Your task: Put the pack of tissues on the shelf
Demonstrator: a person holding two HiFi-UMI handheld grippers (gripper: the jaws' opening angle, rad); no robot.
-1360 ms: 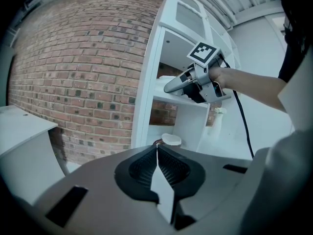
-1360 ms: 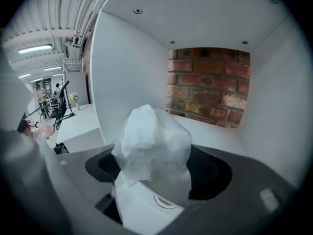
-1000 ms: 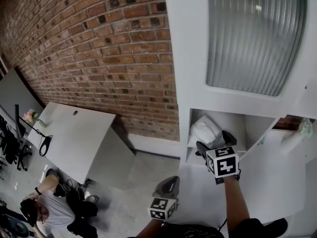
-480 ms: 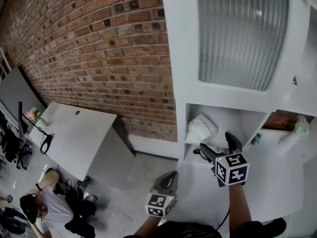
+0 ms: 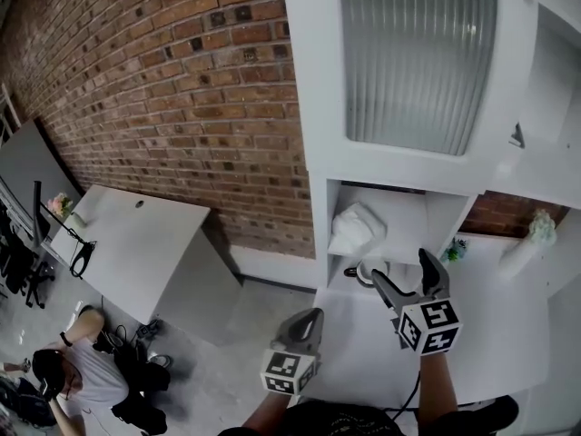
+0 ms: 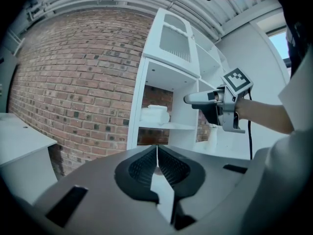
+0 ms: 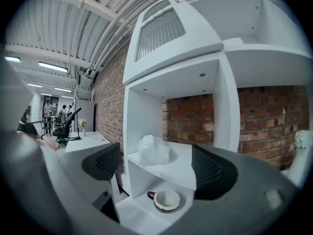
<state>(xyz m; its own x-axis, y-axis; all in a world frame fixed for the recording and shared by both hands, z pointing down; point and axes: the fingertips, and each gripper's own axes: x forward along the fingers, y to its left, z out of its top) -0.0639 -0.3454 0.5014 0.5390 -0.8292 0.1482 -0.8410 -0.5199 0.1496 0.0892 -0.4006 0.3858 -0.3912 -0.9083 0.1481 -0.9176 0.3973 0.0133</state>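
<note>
The pack of tissues point(image 5: 356, 230) is a white, plastic-wrapped bundle lying on the upper shelf board point(image 5: 399, 243) of the white cabinet, free of both grippers. The right gripper view shows the pack of tissues point(image 7: 153, 150) ahead, between and beyond the jaws. My right gripper point(image 5: 402, 269) is open and empty, held a short way in front of and below the pack. My left gripper point(image 5: 306, 321) hangs lower left, shut on nothing. From the left gripper view I see its closed gripper point(image 6: 157, 153), the pack of tissues point(image 6: 154, 114) and the right gripper point(image 6: 215, 102).
A white cup point(image 7: 166, 199) with a dark handle stands on the counter under the shelf. A ribbed-glass cabinet door point(image 5: 413, 57) hangs above. A small plant point(image 5: 454, 248) and a white vase point(image 5: 531, 239) stand at the right. A brick wall, a white desk point(image 5: 136, 243) and a seated person point(image 5: 82, 380) are at the left.
My right gripper has drawn back and down from the shelf, away from the pack, which stays on the shelf. The left gripper has barely moved.
</note>
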